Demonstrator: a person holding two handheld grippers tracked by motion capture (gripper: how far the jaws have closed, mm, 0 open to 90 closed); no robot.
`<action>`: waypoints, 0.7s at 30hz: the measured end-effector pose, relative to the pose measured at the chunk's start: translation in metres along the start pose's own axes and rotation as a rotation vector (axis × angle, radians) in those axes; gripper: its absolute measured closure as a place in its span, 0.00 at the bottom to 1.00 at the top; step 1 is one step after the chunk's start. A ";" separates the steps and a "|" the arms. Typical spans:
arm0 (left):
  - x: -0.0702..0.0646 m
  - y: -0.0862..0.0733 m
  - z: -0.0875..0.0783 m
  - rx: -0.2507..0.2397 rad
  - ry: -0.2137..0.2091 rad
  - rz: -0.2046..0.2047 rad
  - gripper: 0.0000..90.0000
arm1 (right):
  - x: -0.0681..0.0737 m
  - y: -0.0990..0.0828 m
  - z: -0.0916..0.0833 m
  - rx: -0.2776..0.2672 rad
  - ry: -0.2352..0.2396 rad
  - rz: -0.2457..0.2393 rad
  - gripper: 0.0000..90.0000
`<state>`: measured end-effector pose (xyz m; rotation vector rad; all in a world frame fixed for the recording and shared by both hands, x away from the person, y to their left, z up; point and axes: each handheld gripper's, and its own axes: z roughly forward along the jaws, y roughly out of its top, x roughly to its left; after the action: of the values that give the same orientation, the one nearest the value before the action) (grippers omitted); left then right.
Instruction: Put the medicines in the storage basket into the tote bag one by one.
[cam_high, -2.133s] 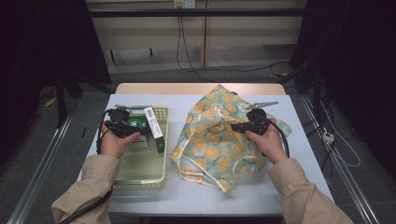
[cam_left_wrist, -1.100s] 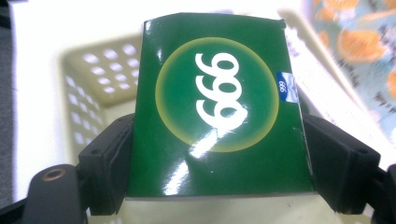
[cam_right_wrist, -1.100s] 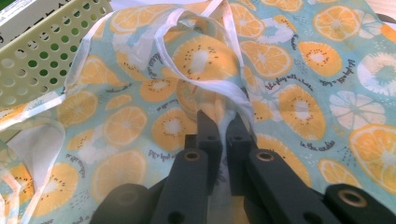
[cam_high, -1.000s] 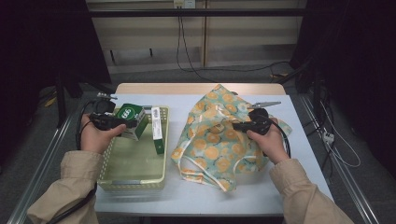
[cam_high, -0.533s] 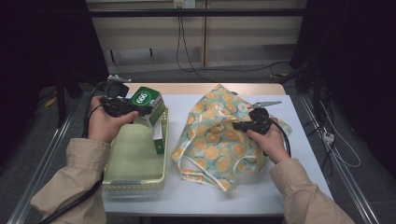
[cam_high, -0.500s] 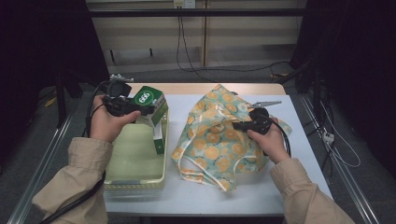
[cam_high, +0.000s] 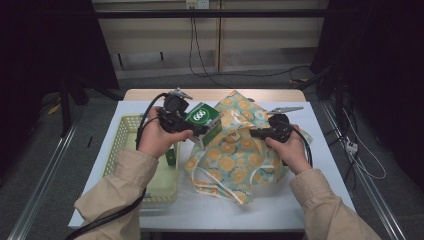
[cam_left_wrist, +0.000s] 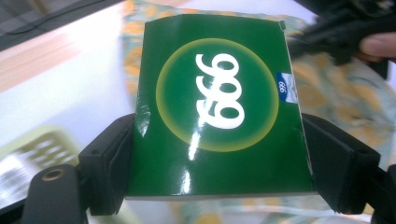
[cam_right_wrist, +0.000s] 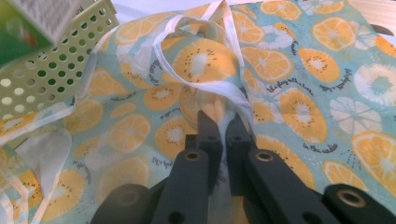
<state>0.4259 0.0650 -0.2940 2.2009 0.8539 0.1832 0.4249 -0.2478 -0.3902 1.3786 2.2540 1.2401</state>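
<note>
The green box (cam_left_wrist: 217, 112), printed with a white "999" inside a pale ring, is sitting crosswise between the jaws of the left gripper (cam_high: 192, 125), which are pressing on its two opposite side edges and clamping it. In the left gripper view the box is facing the camera flat, its long side running away from the jaws, and a small blue label is showing near its right edge. In the high view the box is being held in the air off the table, just above the near edge of the patterned bag (cam_high: 235, 150) and to the right of the yellow-green basket (cam_high: 125, 145).

The bag, a thin plastic one printed with orange slices on a light blue ground, is lying crumpled on the white table (cam_high: 310, 200), directly below and beyond the box. The right gripper (cam_right_wrist: 223, 123) is pinching the bag's film: its jaws are pressed nearly together, with a fold of the clear and white plastic caught between the tips, just below a loop of white handle strap (cam_right_wrist: 196, 28). In the right gripper view the perforated wall of the basket (cam_right_wrist: 51, 70) is lying to the upper left of those jaws, touching the bag's edge. The person's right hand (cam_high: 290, 150) is resting on the bag's right side, well apart from the left hand (cam_high: 157, 140).
</note>
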 end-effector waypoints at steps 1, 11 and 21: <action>-0.006 0.000 0.005 0.001 -0.014 0.004 0.20 | 0.000 0.001 -0.001 -0.001 -0.001 0.001 0.99; -0.042 -0.007 0.050 0.059 -0.076 0.063 0.20 | 0.001 0.002 0.001 0.000 -0.001 -0.005 0.99; -0.053 -0.017 0.090 0.112 -0.131 0.098 0.20 | 0.001 0.005 -0.003 -0.020 -0.008 -0.009 0.99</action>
<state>0.4104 -0.0142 -0.3625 2.3327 0.7000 0.0383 0.4261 -0.2473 -0.3841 1.3623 2.2346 1.2481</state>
